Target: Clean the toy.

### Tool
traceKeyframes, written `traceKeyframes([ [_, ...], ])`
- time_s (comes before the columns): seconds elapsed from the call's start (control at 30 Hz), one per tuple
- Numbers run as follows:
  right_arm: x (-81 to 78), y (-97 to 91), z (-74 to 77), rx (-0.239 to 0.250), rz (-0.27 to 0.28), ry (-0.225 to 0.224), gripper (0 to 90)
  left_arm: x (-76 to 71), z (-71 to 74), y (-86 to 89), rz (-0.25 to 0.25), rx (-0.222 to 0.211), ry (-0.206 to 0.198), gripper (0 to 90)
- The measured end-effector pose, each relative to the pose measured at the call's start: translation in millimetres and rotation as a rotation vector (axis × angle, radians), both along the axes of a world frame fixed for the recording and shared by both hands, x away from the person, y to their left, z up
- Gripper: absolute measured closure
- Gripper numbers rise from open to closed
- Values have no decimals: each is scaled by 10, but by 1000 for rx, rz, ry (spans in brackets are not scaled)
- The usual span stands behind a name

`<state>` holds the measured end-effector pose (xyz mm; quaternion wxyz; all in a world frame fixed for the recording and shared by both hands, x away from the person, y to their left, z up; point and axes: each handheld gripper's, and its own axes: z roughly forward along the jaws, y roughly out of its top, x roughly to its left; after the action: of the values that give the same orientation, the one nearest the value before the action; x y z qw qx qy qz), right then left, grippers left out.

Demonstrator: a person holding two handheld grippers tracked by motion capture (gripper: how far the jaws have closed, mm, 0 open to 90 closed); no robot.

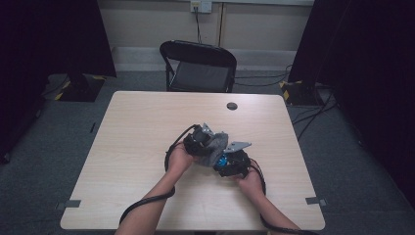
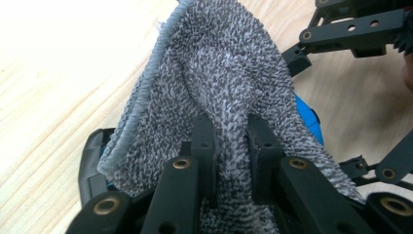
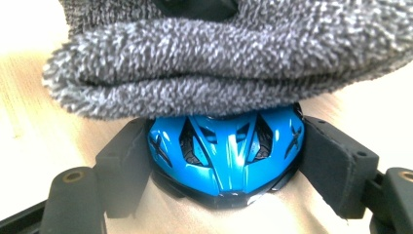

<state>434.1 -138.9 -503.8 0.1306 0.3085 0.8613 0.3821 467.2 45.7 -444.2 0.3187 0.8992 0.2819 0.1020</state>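
Observation:
A grey terry cloth (image 1: 219, 143) hangs bunched between my two grippers over the middle of the table. My left gripper (image 2: 229, 129) is shut on a fold of the cloth (image 2: 219, 73), which spills over both jaws. My right gripper (image 3: 229, 165) is shut on a small shiny blue helmet-shaped object (image 3: 226, 151), with one pad against each of its sides. The cloth (image 3: 219, 63) lies over the far part of the blue object. In the high view the left gripper (image 1: 208, 143) and right gripper (image 1: 224, 161) stand close together, with the blue object (image 1: 223, 160) under the cloth.
The light wooden table (image 1: 137, 127) has a round black cap (image 1: 232, 105) near its far edge. A black folding chair (image 1: 198, 66) stands behind the table. Cables run over the floor at the right, and dark curtains hang on both sides.

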Motion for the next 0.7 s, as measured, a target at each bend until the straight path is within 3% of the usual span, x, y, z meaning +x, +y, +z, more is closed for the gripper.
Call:
traceKeyframes([
  [0.43, 0, 0, 0, 0, 0, -1, 239, 142, 7, 191, 65, 15, 6, 770],
  [0.7, 1, 0, -1, 0, 0, -2, 239, 190, 0, 219, 74, 9, 16, 769],
])
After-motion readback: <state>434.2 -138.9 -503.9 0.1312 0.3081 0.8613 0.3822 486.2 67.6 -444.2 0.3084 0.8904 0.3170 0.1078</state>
